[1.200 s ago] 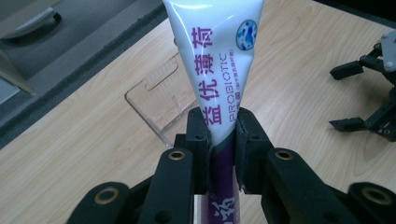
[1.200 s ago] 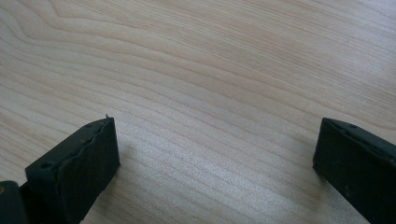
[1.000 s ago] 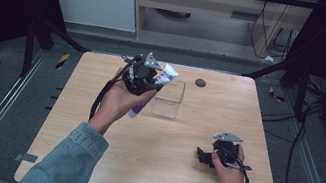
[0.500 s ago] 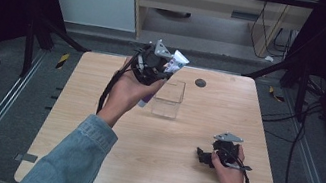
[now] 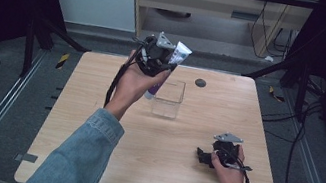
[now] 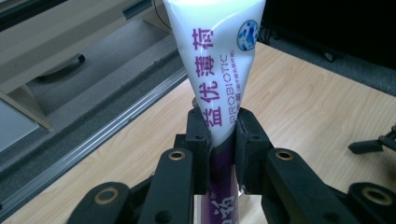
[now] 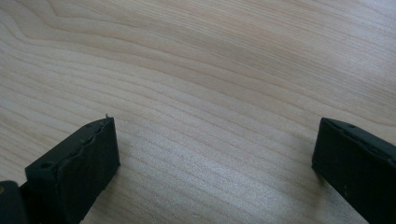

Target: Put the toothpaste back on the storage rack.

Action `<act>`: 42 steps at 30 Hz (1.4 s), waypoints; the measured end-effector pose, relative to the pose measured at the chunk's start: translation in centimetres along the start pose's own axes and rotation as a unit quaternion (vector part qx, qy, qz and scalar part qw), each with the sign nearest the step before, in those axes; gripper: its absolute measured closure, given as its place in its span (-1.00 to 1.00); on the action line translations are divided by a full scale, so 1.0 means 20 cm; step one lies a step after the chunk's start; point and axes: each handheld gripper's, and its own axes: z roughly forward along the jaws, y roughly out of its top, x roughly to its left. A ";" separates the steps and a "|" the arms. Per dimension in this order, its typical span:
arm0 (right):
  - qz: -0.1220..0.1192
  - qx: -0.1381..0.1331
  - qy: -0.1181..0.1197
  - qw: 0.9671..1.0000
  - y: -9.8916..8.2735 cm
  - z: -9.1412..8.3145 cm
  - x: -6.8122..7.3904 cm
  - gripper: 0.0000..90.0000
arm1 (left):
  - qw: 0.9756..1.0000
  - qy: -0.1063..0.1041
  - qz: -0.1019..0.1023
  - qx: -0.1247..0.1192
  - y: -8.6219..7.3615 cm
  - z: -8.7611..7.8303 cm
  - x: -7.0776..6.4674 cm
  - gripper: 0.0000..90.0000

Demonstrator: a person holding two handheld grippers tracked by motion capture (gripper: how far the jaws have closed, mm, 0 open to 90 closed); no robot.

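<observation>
White-and-purple soft plastic toothpaste tube (image 6: 219, 70), pinched mid-body between closed left gripper (image 6: 220, 135) pads, raised beside clear square plastic container (image 5: 168, 98), presumably for insertion; right gripper (image 7: 212, 149) open, empty, resting on table.

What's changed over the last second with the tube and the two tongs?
The left tongs, shut on the white-and-purple tube, have carried it up and toward the table's far edge, beside the clear box. The grip hasn't changed. The right tongs stay open, low over the table; box unmoved.
</observation>
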 end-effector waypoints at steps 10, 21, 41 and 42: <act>0.001 0.000 -0.001 1.000 0.00 0.00 0.00 -0.98 | 1.000 0.009 -0.013 -0.016 0.02 0.03 0.01 0.72; 0.001 0.000 -0.001 1.000 0.00 0.00 0.00 -0.98 | 0.999 0.001 -0.028 -0.037 0.06 0.08 0.01 0.72; 0.000 -0.001 -0.002 1.000 0.00 0.00 0.00 -0.98 | 0.997 0.020 -0.043 -0.065 -0.07 0.29 0.09 0.72; 0.000 -0.001 -0.002 1.000 0.00 0.00 0.00 -0.98 | 0.997 0.020 -0.045 -0.067 -0.08 0.30 0.09 0.72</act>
